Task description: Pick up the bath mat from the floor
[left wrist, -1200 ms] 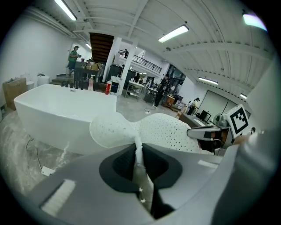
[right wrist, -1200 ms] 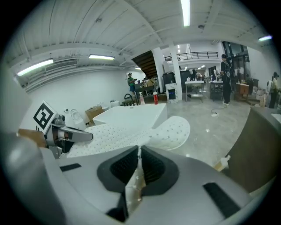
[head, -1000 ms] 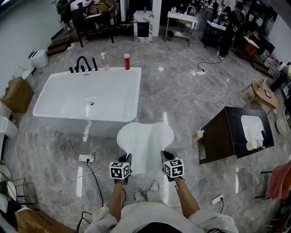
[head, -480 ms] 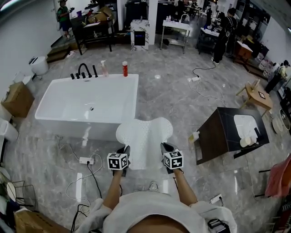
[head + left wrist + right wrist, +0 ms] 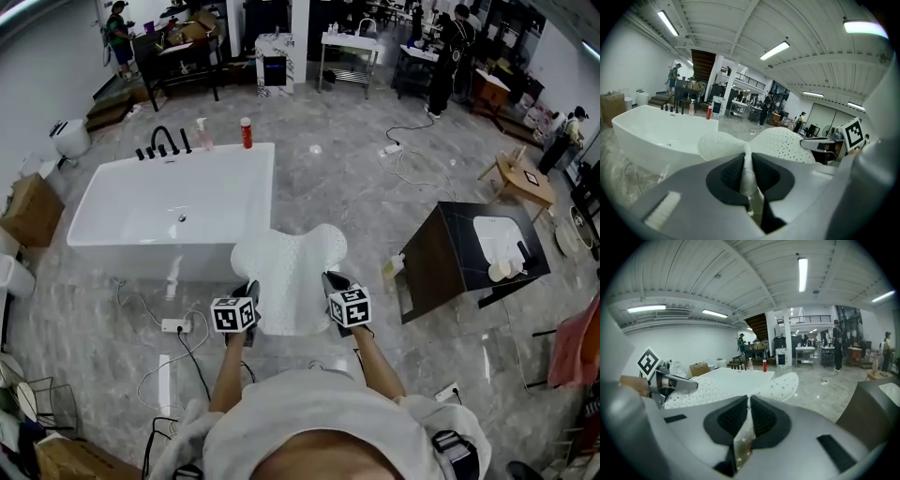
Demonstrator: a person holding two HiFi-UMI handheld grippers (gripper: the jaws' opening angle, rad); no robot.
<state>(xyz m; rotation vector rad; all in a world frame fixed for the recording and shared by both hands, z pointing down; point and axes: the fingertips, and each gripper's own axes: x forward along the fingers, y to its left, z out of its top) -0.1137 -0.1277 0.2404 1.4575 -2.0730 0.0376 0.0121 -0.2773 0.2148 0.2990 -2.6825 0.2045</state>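
Grey floor (image 5: 356,187) under bath mat (image 5: 286,267), seemingly lifted; only gripper views show left gripper (image 5: 746,159) and right gripper (image 5: 747,404) fingers clamping it.

Head view looks steeply down from overhead on the mat (image 5: 286,277) and tub (image 5: 173,211); both gripper views sit close behind their jaws, facing across the same mat toward the tub

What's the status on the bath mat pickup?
Left gripper and right gripper both shut on near edge of bath mat. Mat off the floor, spread between them. Bathtub just ahead, nothing blocking.
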